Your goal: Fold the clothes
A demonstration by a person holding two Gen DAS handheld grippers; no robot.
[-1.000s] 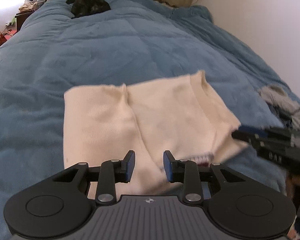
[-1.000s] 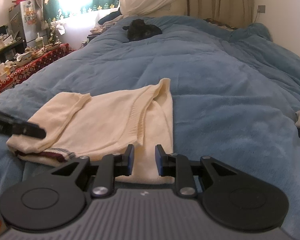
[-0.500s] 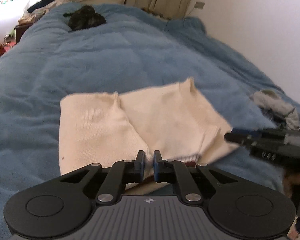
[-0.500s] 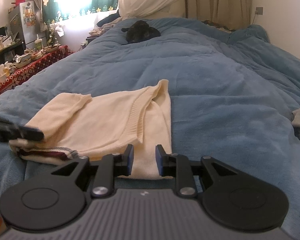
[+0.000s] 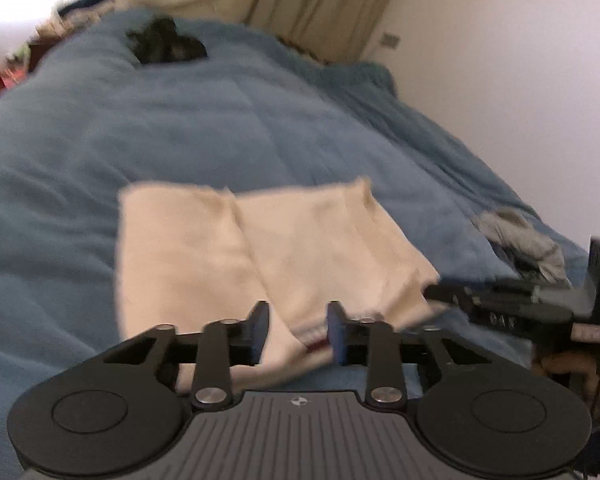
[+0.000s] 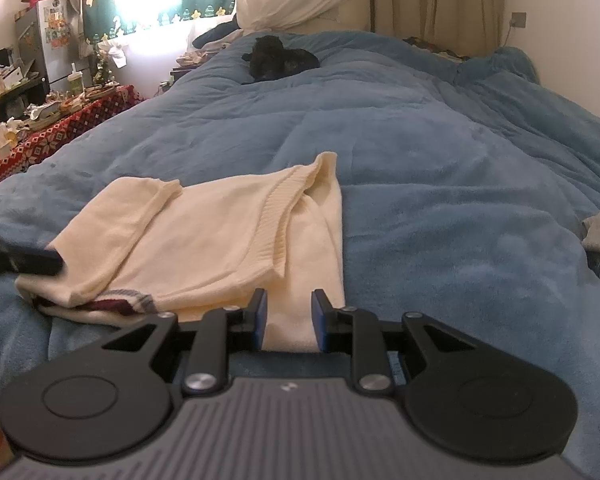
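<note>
The cream sweater (image 6: 220,240) lay half-folded on the bed (image 6: 440,168); the left gripper (image 5: 298,330) jaws were opening, perhaps around its hem, and the right gripper (image 6: 289,318) jaws stood released.

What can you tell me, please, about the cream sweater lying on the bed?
The cream sweater is a soft knit with a ribbed band and a dark red and grey striped edge at its near corner. It lies partly folded, layers overlapping, flat on the blue duvet. Its near edge lies between the open right gripper fingers.
</note>
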